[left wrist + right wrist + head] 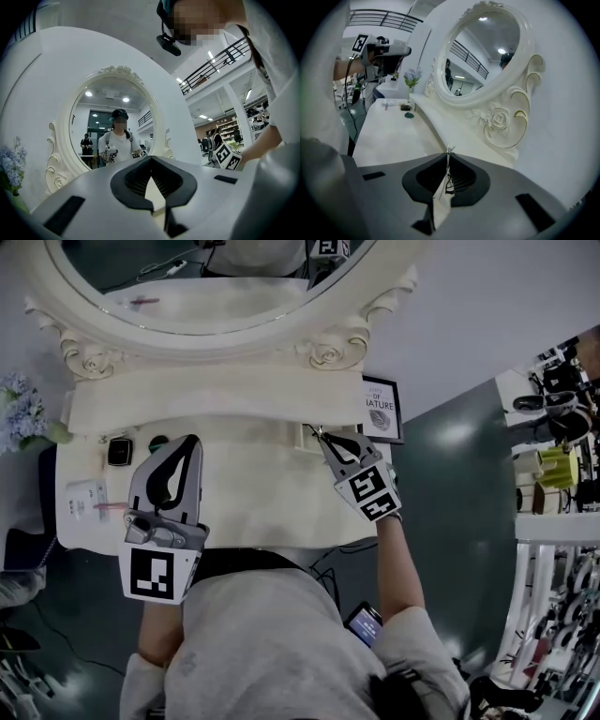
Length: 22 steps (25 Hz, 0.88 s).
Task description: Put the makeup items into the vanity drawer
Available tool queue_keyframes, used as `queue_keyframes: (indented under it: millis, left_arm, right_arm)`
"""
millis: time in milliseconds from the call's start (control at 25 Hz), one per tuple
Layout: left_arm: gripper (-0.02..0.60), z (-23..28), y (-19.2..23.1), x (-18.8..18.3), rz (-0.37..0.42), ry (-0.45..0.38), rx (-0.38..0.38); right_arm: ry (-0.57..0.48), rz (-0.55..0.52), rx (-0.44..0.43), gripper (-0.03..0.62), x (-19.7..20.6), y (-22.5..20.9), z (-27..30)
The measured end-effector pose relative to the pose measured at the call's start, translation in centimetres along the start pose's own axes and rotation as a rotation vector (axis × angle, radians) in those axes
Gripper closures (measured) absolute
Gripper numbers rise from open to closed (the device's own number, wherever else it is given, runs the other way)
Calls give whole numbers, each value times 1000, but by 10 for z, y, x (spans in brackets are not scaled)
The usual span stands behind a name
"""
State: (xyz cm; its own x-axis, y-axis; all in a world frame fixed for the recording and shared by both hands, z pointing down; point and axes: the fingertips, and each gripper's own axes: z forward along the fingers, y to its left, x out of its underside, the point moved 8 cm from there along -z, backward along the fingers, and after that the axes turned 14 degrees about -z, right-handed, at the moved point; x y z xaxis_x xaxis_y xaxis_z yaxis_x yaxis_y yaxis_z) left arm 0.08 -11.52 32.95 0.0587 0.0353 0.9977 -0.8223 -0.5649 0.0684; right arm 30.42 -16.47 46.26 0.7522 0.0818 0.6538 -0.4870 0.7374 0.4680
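My right gripper [321, 434] is shut on a thin metal piece [449, 151] that pokes out past its tips, held over the back right of the cream vanity top [262, 502], close to the mirror's base. My left gripper [191, 442] is shut with nothing in it and hovers over the left half of the top. At the left of the top lie a small dark square compact [119, 451], a dark green round item [157, 441] and a white card with a pink stick [94, 502]. No drawer shows in any view.
The oval mirror [197, 287] with its carved cream frame rises behind the top. Pale blue flowers [19, 409] stand at the left end. A framed print [382, 409] leans by the wall at the right. A phone [364, 622] shows near my waist.
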Motion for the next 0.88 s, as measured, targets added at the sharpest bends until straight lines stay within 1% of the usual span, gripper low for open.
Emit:
queue_keyframes:
  millis: [200, 320, 640, 880]
  left_arm:
    - [568, -5, 2, 0, 3, -2, -32]
    - [568, -7, 3, 1, 4, 5, -48]
    - [568, -12, 8, 2, 7, 8, -98]
    - [568, -16, 13, 4, -4, 4, -131]
  right_arm:
    - [82, -92, -94, 562, 12, 1, 20]
    - [129, -118, -143, 562, 17, -1, 30]
    - [224, -123, -240, 562, 26, -4, 52]
    - [241, -107, -285, 560, 26, -6, 59]
